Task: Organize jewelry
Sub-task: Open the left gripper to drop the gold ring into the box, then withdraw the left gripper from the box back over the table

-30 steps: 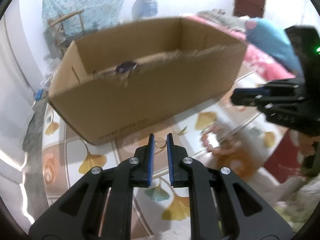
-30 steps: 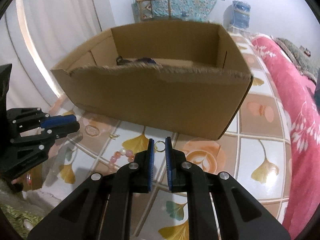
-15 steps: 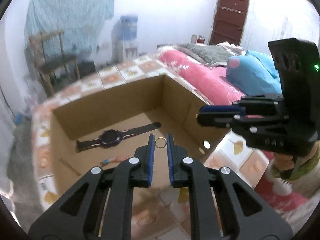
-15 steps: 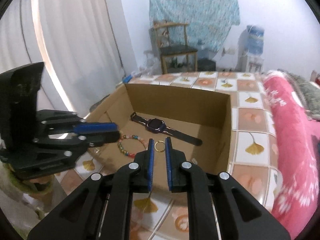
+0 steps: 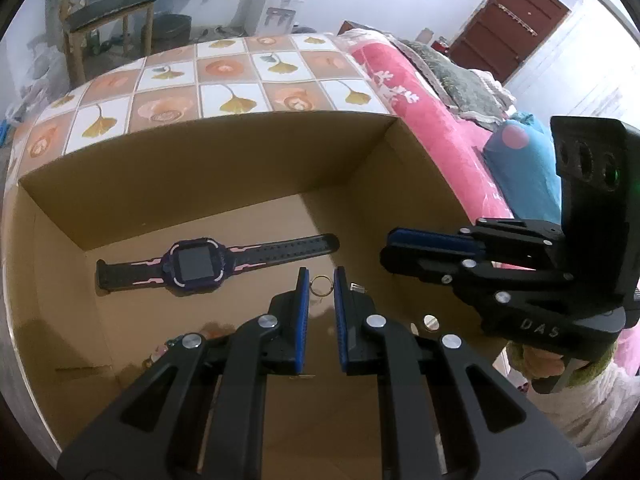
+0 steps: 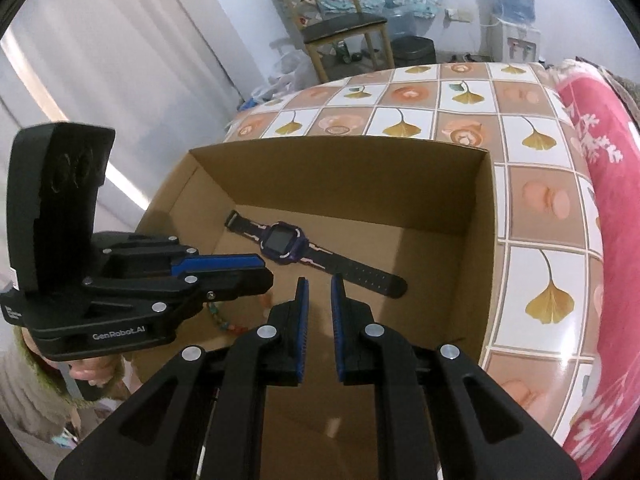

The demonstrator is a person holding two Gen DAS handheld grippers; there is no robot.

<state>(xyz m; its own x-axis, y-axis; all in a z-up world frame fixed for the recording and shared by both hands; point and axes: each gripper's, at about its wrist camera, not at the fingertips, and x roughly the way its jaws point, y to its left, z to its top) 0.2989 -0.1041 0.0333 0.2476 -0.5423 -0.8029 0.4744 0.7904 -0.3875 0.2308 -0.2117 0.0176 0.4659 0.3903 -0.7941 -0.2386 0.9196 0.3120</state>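
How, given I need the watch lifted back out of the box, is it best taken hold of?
Take the watch by its case, probably closing across the two strap-free edges and coming straight down. It lies flat, face up, on the floor of the cardboard box. The case looks thickest and stiffest; the straps lie flat and would likely flop. The walls block a sideways approach.

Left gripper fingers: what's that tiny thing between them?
A small gold ring, pinched between the left gripper fingertips over the box. The left wrist view shows it.
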